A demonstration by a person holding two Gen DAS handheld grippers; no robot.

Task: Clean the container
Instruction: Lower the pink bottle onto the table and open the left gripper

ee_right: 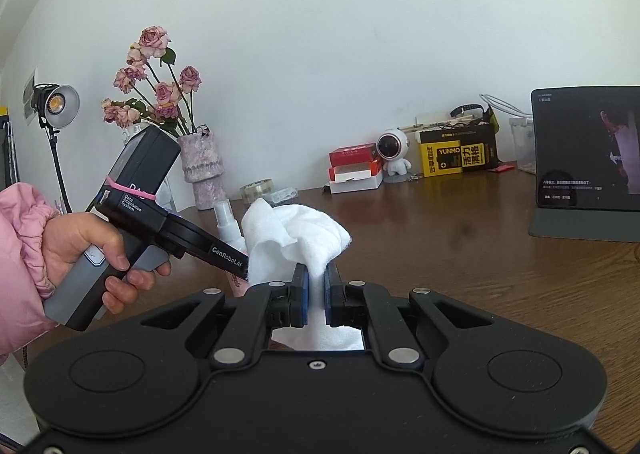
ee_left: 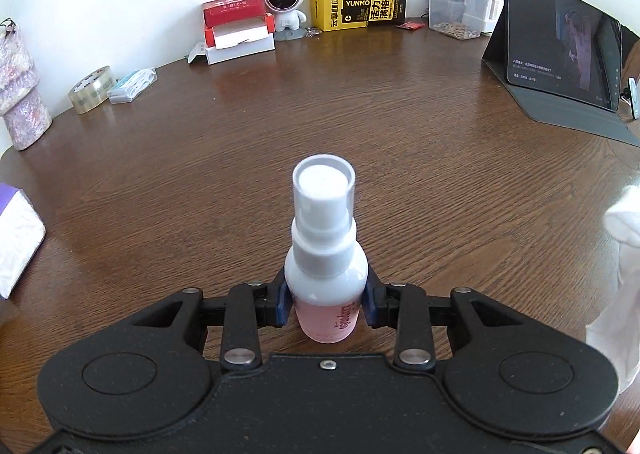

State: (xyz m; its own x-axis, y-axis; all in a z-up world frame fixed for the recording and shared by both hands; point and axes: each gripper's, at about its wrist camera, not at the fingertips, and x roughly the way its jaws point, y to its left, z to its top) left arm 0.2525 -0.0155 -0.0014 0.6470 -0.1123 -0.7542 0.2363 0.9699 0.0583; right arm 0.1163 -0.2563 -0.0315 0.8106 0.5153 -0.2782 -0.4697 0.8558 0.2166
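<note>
Left tool point(ee_left: 326, 304): my blue pads clamp the bottle point(ee_left: 326, 254) at its body, just under the shoulder.
Bottle: upright, white spray top, pink liquid in the lower part, base near or on the counter point(ee_left: 400, 154); I cannot tell which.
Right tool point(ee_right: 316, 290): closed on a bunched white cloth point(ee_right: 296, 234), which puffs up above my pads.
Cloth: just beside the bottle, partly hiding it in my right view.
Left hand point(ee_right: 88, 250): wraps the left tool's grey handle, pink sleeve point(ee_right: 20, 222) at the wrist.
</note>
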